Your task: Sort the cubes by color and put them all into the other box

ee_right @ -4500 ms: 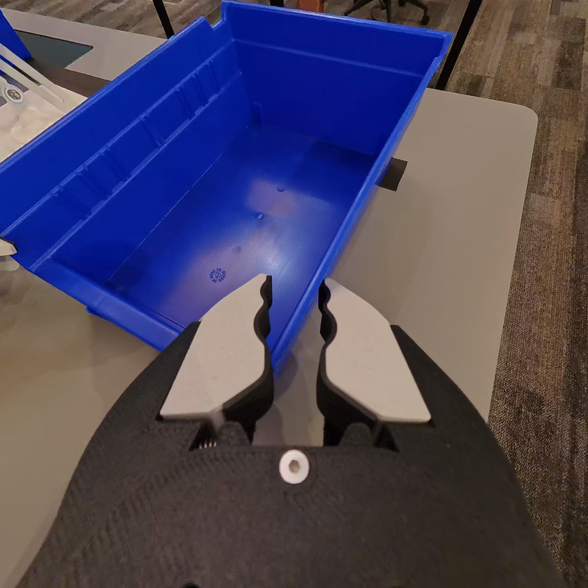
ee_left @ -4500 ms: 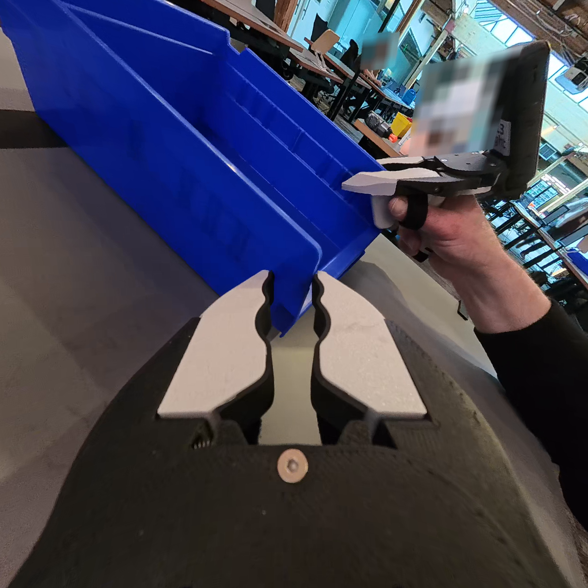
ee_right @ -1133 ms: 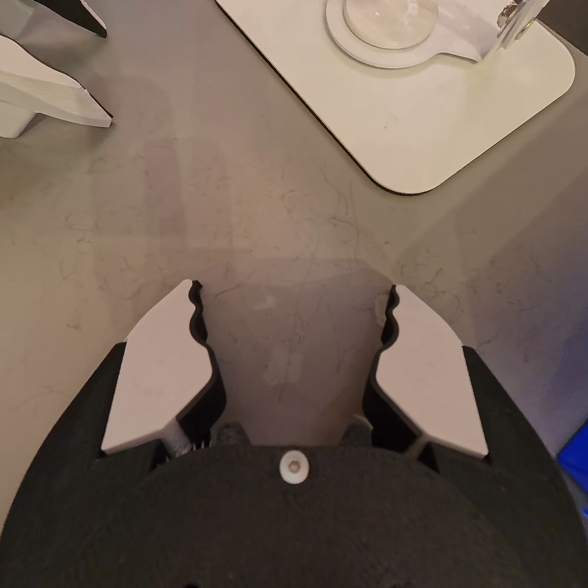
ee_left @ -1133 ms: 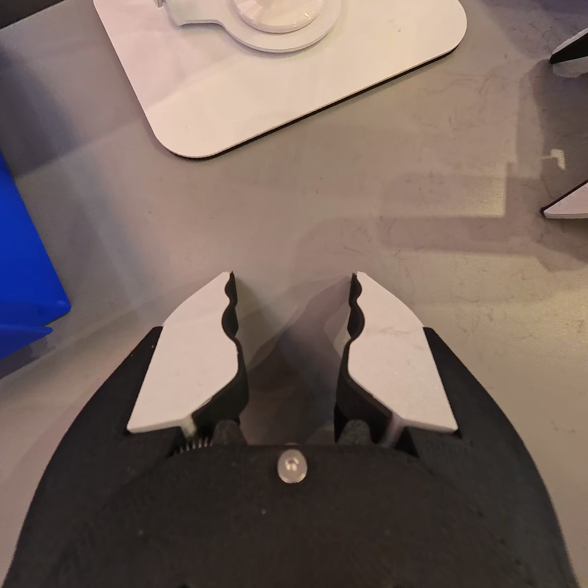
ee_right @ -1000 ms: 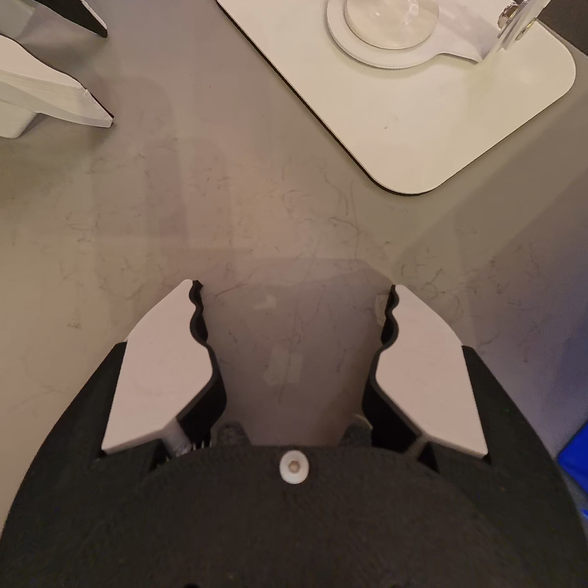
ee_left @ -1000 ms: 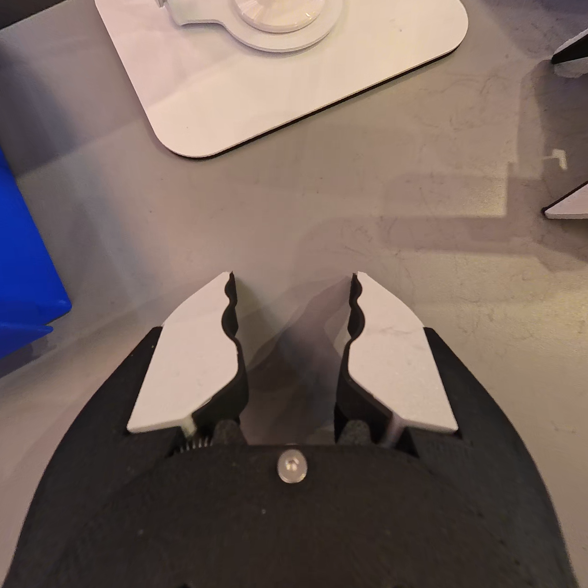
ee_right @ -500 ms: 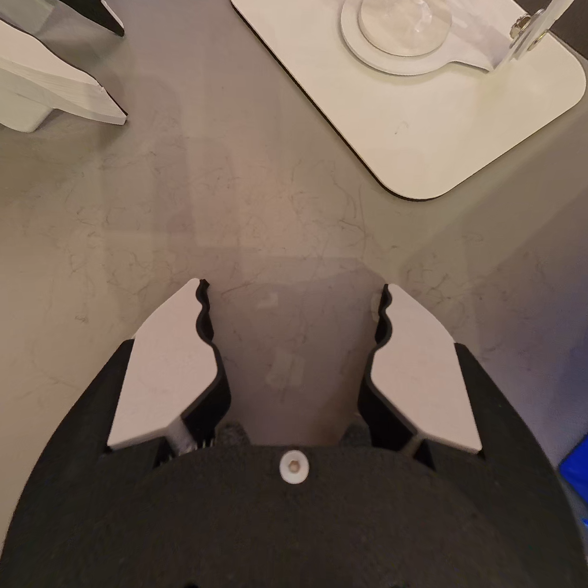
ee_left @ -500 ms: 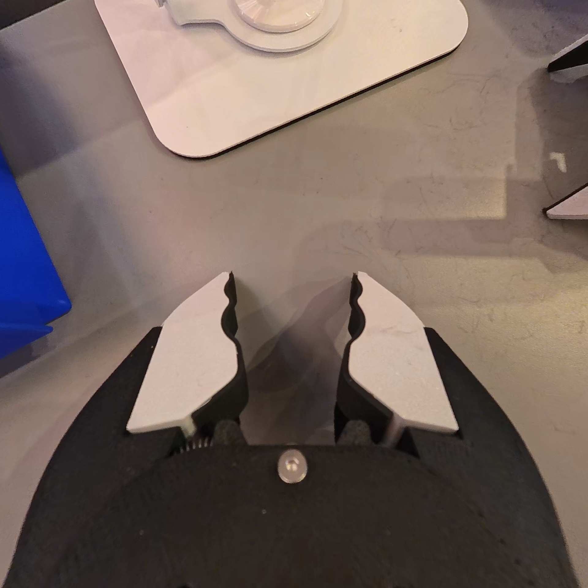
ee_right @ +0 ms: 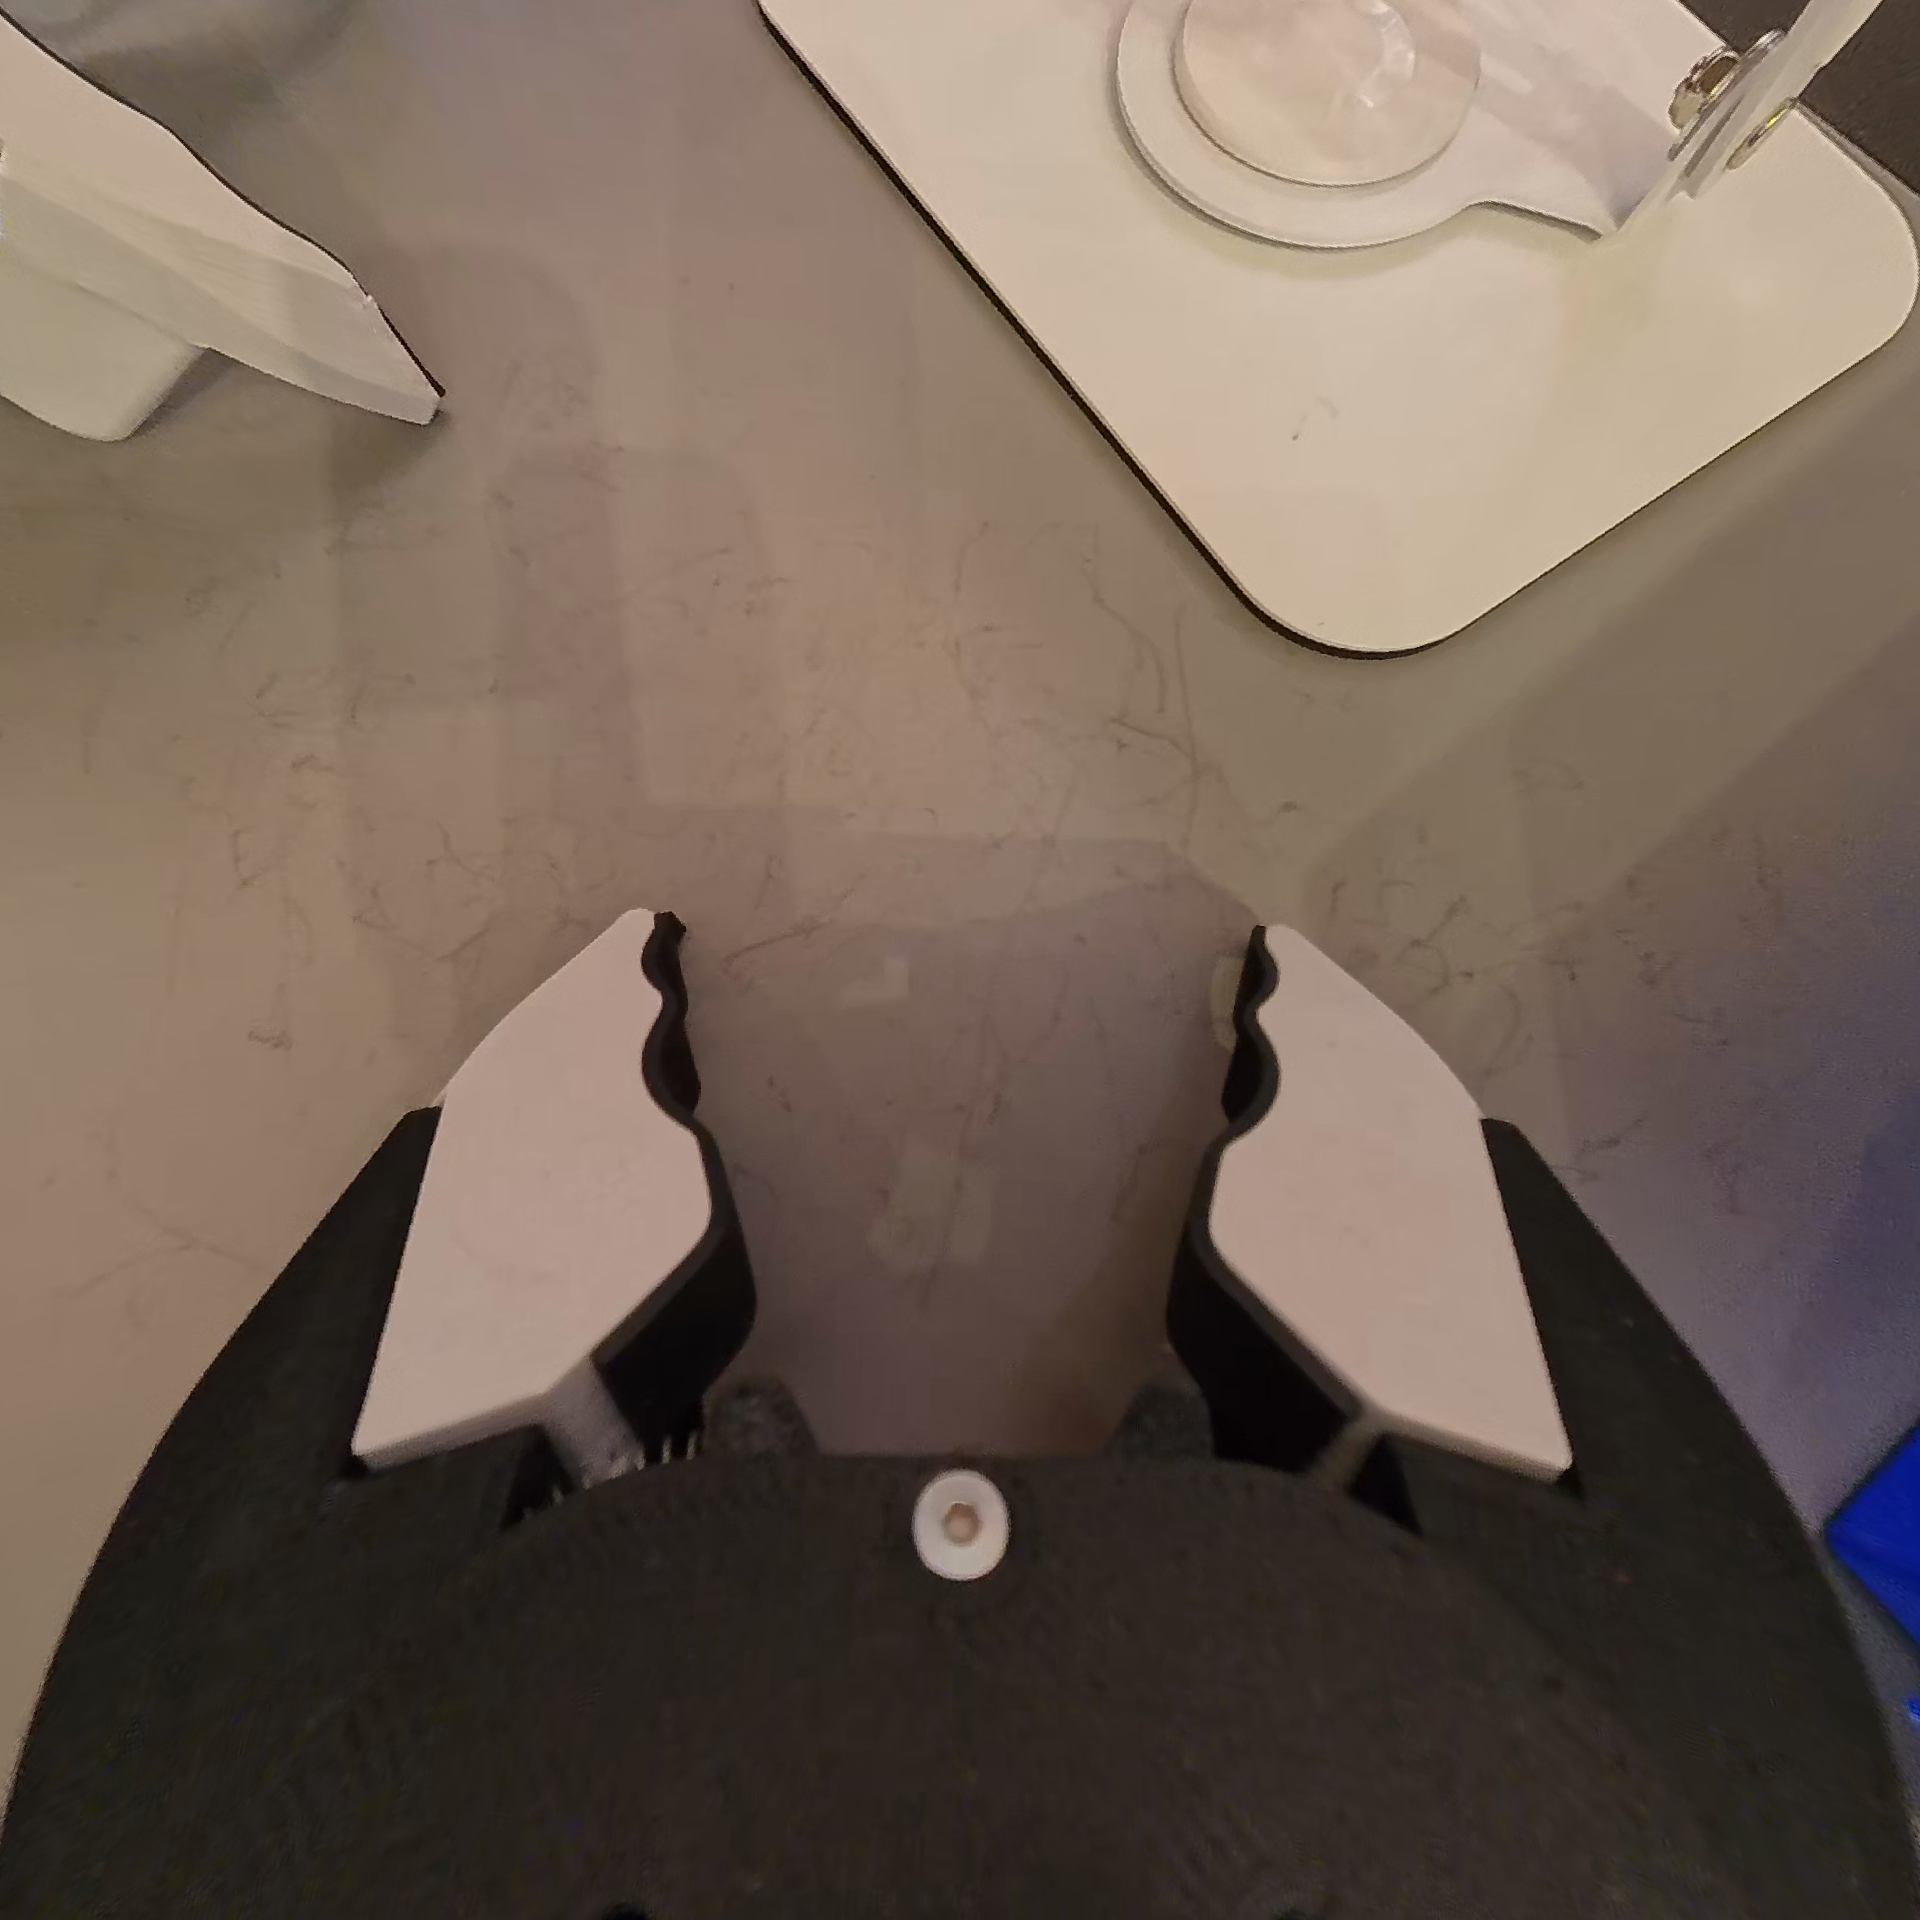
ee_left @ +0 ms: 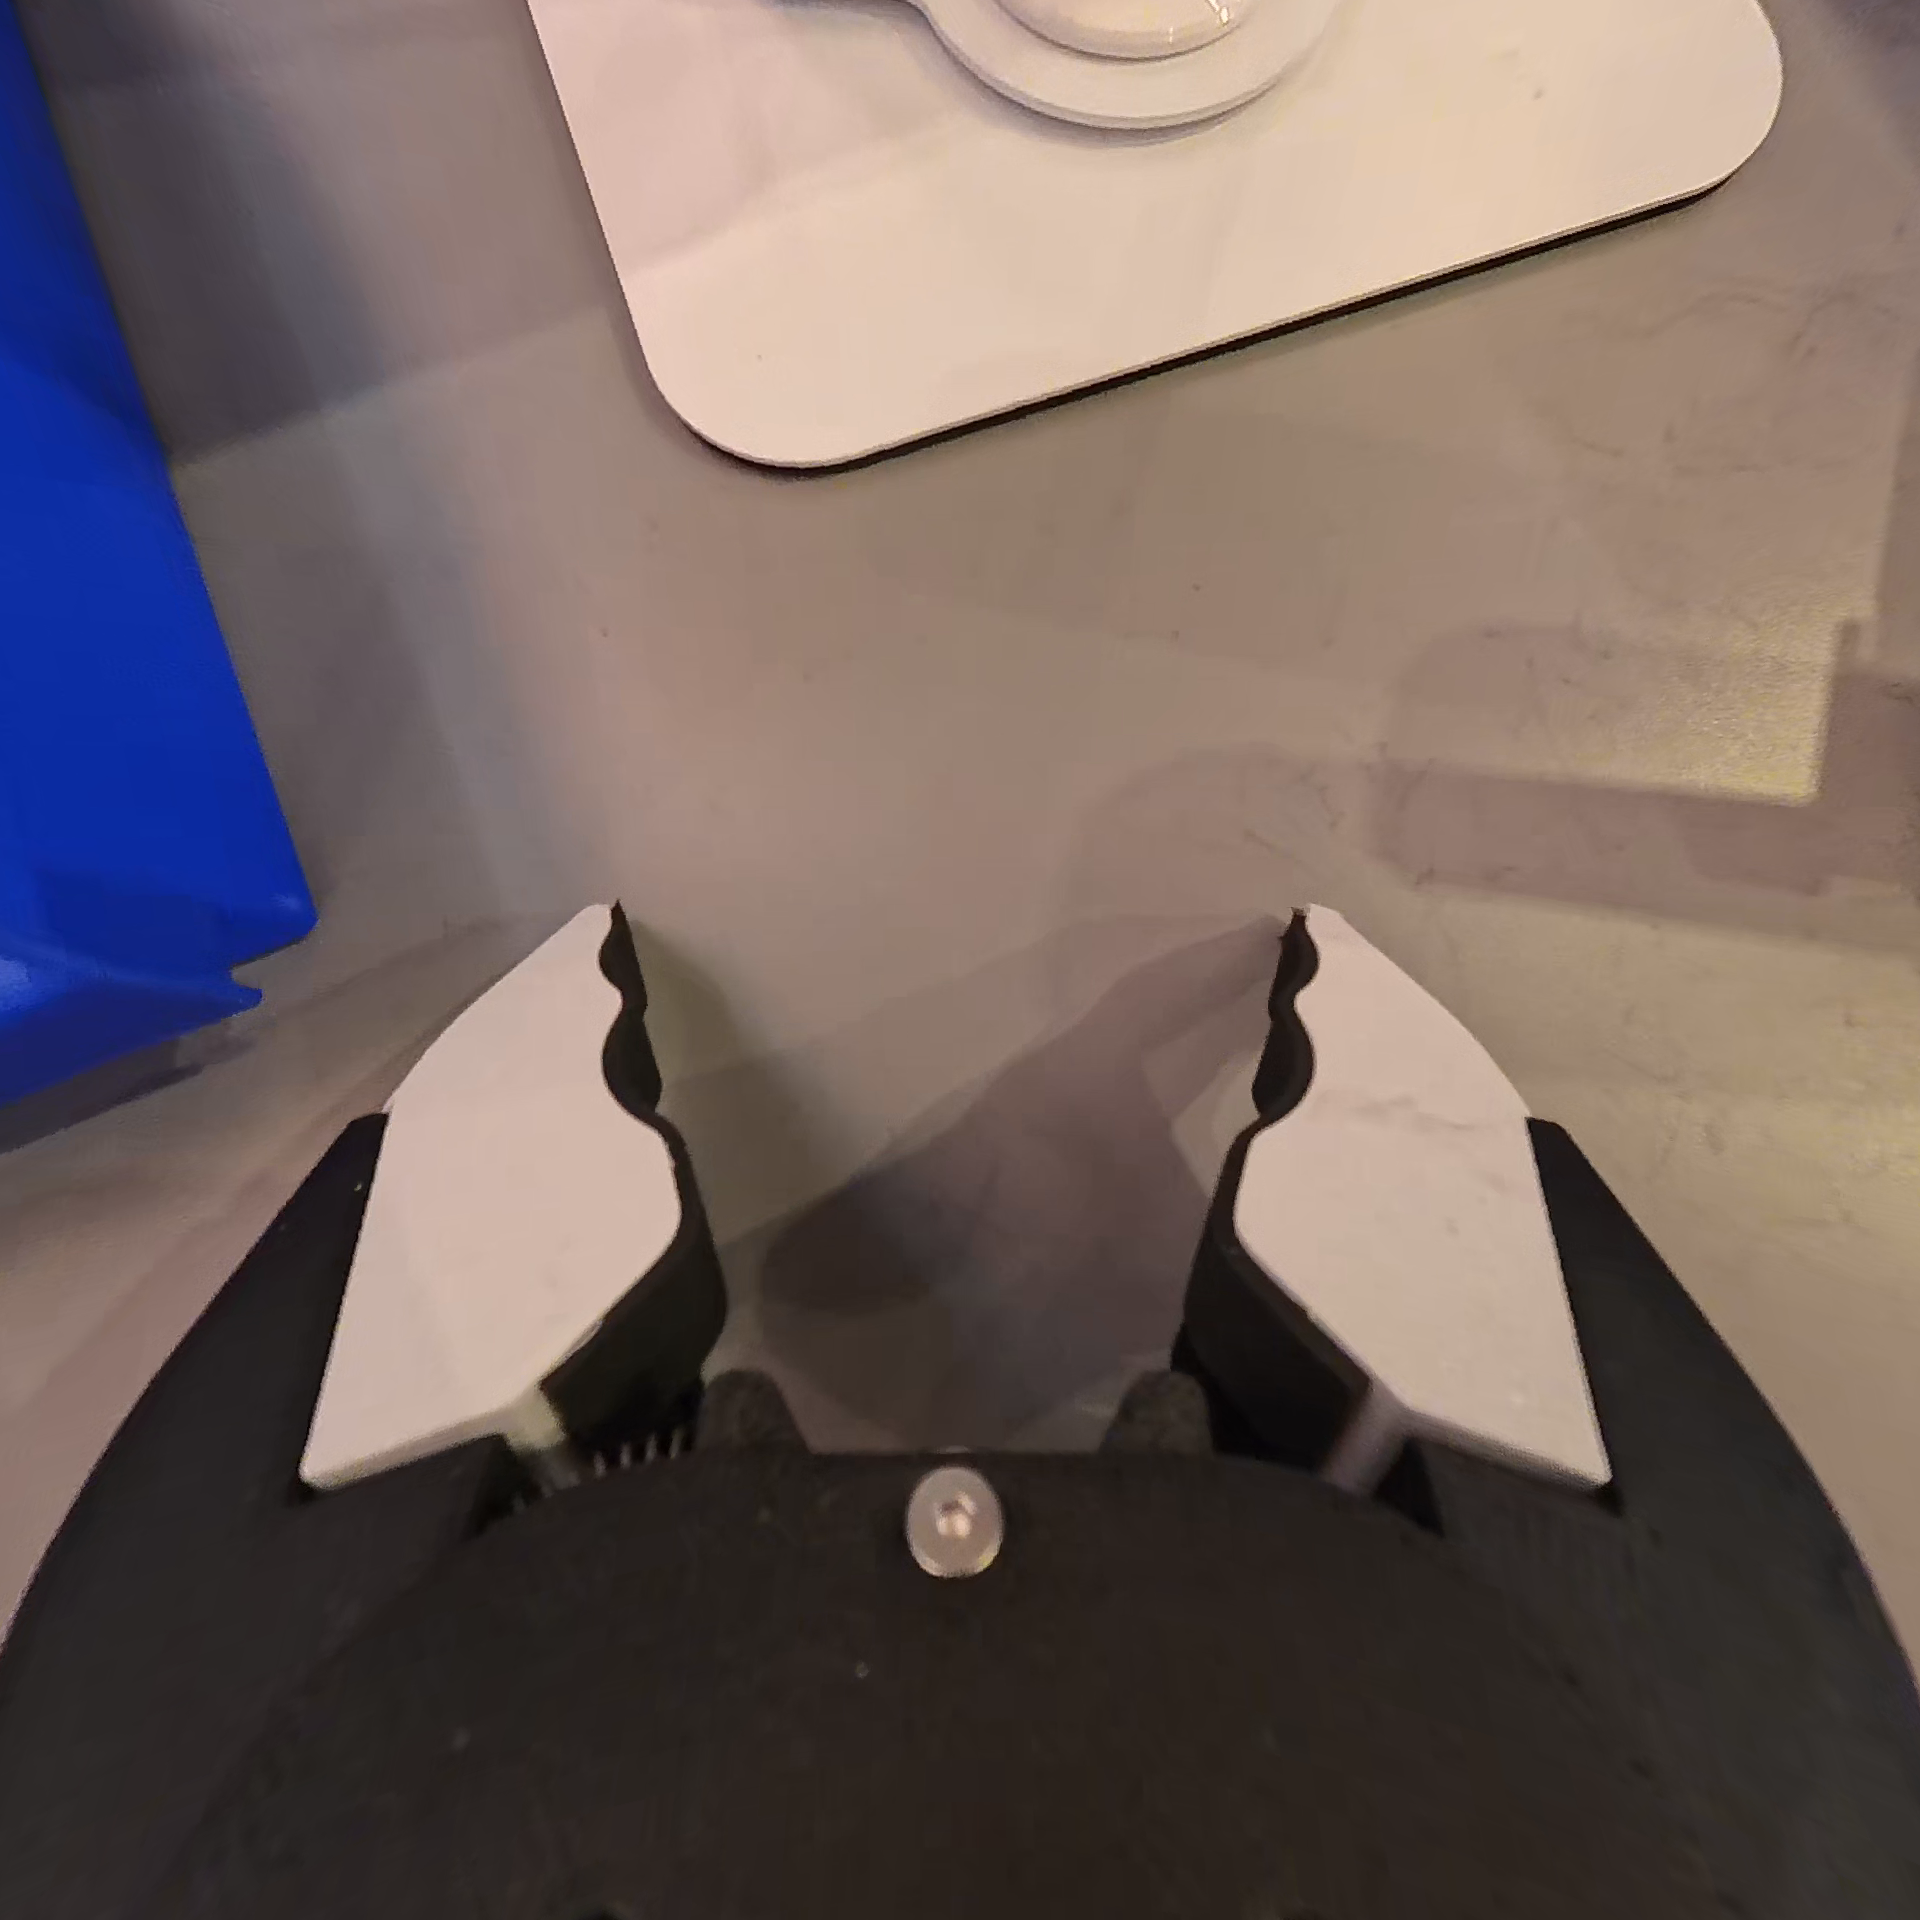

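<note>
Left claw [ee_left: 951, 914] and right claw [ee_right: 961, 925] both spread wide, empty, hovering over bare surface [ee_left: 1039, 675]. No cubes visible; blue box [ee_left: 104, 623] at left edge. Risk: blind reach clipping white plate [ee_right: 1455, 364] nearby.

Table [ee_left: 1039, 675]: grey, smooth top under my view, marked with fine hairline scratches (plainest in the right wrist view [ee_right: 935, 727]) and crossed by soft shadows.
White board [ee_left: 935, 260]: flat, with rounded corners and a dark edge, lying directly on the table ahead of me; also ahead and to the right in the right wrist view [ee_right: 1507, 395].
Round disc [ee_right: 1320, 114]: white, on the board, with a clear dome at its middle.
Blue box [ee_left: 94, 623]: resting on the table at my left; a blue corner [ee_right: 1881, 1558] shows low at the right edge of the right wrist view.
</note>
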